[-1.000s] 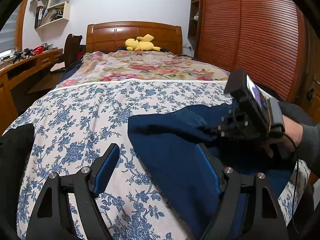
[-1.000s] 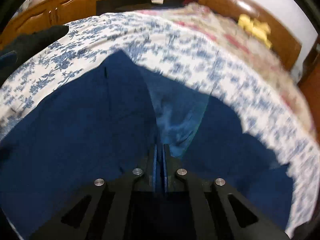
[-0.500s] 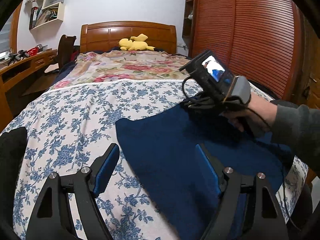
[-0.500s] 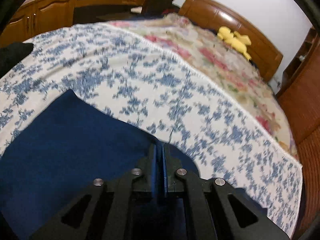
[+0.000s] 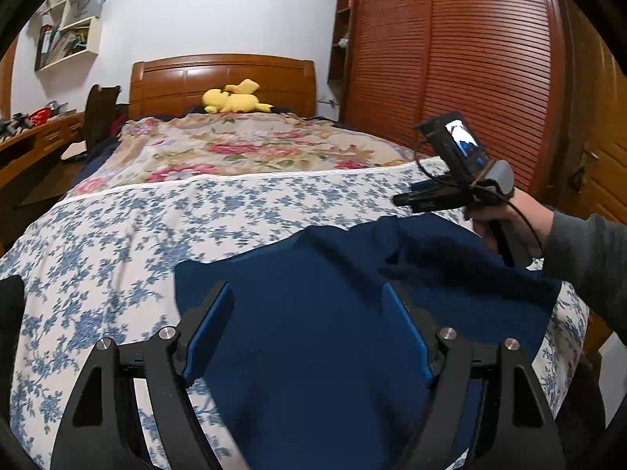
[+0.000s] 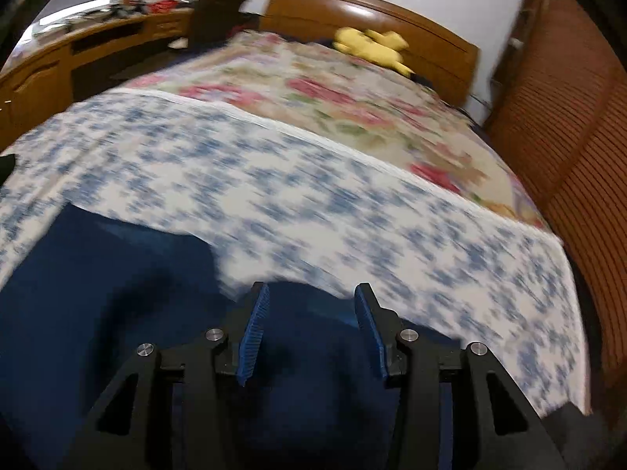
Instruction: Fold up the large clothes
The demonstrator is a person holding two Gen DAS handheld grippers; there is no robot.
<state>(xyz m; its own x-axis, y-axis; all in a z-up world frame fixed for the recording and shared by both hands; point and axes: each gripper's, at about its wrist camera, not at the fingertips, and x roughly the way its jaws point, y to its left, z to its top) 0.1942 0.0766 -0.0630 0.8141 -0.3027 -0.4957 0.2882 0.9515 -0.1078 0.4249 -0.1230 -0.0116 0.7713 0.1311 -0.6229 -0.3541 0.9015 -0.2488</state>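
Navy garment lay near the bed's foot edge; right hand-held gripper, jaws just opening, empty; left hand-held gripper open. Smoothing should precede regripping.

The garment under both tools is plain dark navy. The bed sheet beyond it is white with small blue flowers; farther off, the quilt is cream with pink and red blooms. A yellow plush toy lies against the reddish-brown wooden headboard. Each tool's pads are blue on black arms.
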